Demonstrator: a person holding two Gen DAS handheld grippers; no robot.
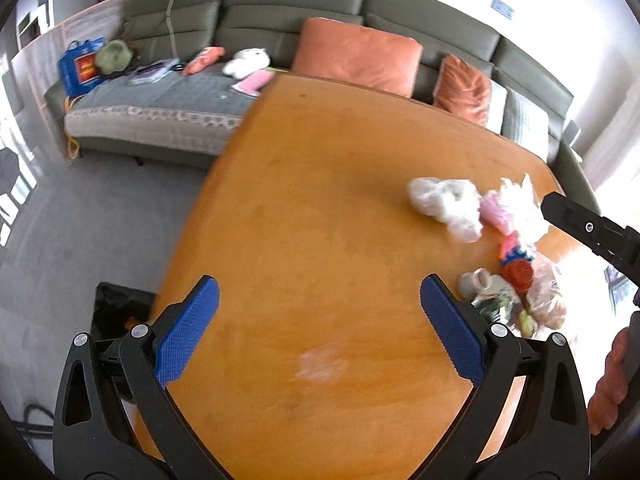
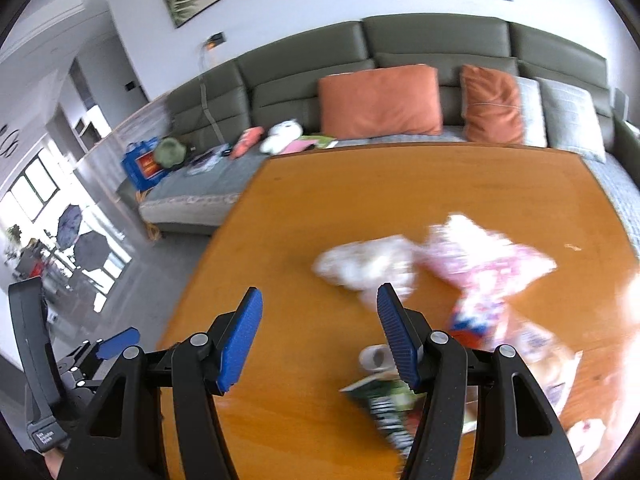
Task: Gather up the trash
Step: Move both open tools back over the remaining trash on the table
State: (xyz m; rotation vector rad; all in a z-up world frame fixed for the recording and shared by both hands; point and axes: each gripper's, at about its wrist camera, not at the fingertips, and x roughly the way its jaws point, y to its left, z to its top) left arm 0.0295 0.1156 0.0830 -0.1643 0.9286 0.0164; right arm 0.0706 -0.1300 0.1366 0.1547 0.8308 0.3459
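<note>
The left gripper [image 1: 319, 330] hangs over a bare stretch of the orange-brown worktop [image 1: 320, 184], its blue-padded jaws spread wide with nothing between them. The right gripper [image 2: 320, 334] is also above the worktop, jaws parted to a moderate gap and empty; its right pad stands in front of the trash but does not press on it. The trash [image 1: 480, 240] lies in a loose cluster on the worktop, to the right of the left gripper and ahead-right of the right gripper. The cluster comprises a crumpled white bag [image 2: 366, 266], a pink-and-white wrapper [image 2: 484, 262] touching it, a red-and-blue packet [image 2: 470, 322] just beside that, a small white cup [image 2: 374, 357] lying on its side, and a green-and-black packet [image 2: 384, 404] nearest the camera. Motion blur smears these items, so print and exact outlines cannot be read; a clear bag at the right edge appears to hold something tan. In the left wrist view the right gripper enters from the right edge, its black tip near the pink wrapper, with the person's hand [image 1: 612, 384] below it. A faint white smudge [image 1: 320, 364] marks the worktop between the left jaws. Behind the worktop stands a grey-green sofa [image 2: 400, 44] carrying two orange cushions [image 2: 380, 100], soft toys, and a blue bag [image 2: 142, 162].
</note>
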